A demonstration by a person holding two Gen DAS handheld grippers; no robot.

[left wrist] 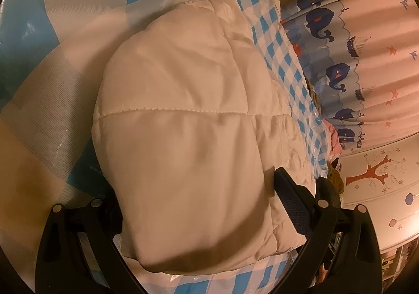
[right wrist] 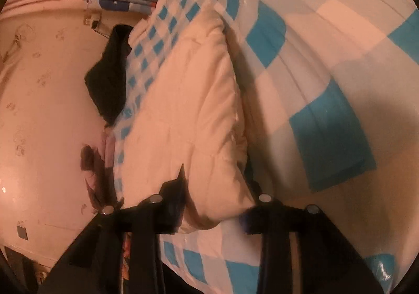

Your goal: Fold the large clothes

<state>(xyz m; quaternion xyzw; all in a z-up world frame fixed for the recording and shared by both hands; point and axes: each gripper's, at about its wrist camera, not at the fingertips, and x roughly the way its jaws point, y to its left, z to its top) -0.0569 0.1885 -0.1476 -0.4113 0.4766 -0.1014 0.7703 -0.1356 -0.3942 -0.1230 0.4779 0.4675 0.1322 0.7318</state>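
Quilted white garment (left wrist: 183, 115) lies bunched on the blue-checked cover (left wrist: 39, 32); we have both grippers closed on its near edges, mid-fold.

Next we judge a lift and carry-over. Left gripper (left wrist: 199, 215) and right gripper (right wrist: 217, 205) both pinch padding; sleeves, collar and fingertips stay hidden.

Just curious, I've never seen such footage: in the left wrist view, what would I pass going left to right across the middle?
Blue-and-white checked cover → white padded garment → small-check blue cloth → whale-print curtain.
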